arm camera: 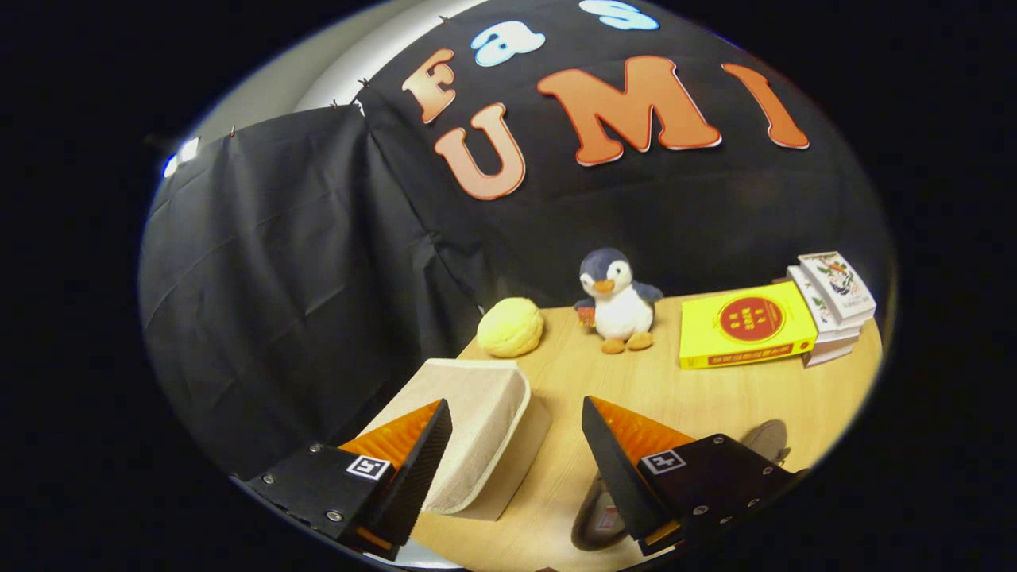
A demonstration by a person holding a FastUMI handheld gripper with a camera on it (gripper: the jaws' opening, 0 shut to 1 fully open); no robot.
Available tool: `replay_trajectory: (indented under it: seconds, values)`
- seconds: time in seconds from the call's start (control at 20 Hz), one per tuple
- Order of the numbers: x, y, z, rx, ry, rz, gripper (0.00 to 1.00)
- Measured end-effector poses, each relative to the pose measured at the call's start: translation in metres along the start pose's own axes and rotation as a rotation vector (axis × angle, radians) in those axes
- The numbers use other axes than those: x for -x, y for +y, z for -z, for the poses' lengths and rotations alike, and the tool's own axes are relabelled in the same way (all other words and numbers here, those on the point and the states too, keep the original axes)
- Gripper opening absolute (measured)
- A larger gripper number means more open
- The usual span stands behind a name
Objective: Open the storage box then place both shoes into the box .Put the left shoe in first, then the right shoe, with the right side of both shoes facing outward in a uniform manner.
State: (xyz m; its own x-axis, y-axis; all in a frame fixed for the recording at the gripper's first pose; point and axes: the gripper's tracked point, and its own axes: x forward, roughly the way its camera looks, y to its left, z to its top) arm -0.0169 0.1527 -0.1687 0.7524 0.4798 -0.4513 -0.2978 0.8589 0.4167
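Storage box point(477, 429) beside spread, empty hand-held gripper point(516, 425)

shoes point(763, 441) | mostly hidden behind right finger | book stack point(834, 306) | titles unreadable

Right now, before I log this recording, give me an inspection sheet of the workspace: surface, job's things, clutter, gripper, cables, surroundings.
Surface: light wooden table, bare between the fingers.
Job's things: beige storage box, lid shut, partly behind the left finger; grey shoe behind the right finger, and a dark rounded part below that finger, likely a shoe, mostly hidden.
Clutter: yellow ball, plush penguin, yellow book and stack of books, all beyond the fingers at the table's far side.
Gripper: gripper open, fingers wide apart, holding nothing.
Cables: nothing seen.
Surroundings: black cloth wall behind and beside the table.
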Motion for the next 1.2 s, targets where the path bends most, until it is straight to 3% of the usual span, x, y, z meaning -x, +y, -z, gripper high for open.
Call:
replay_trajectory:
  seconds: [0.55,0.9,1.2]
  values:
    - [-0.064,0.036,0.102,-0.283,0.337,-0.218,0.96]
    - [-0.074,0.051,0.125,-0.442,0.417,-0.340,0.94]
    - [-0.069,0.059,0.102,-0.515,0.381,-0.435,0.77]
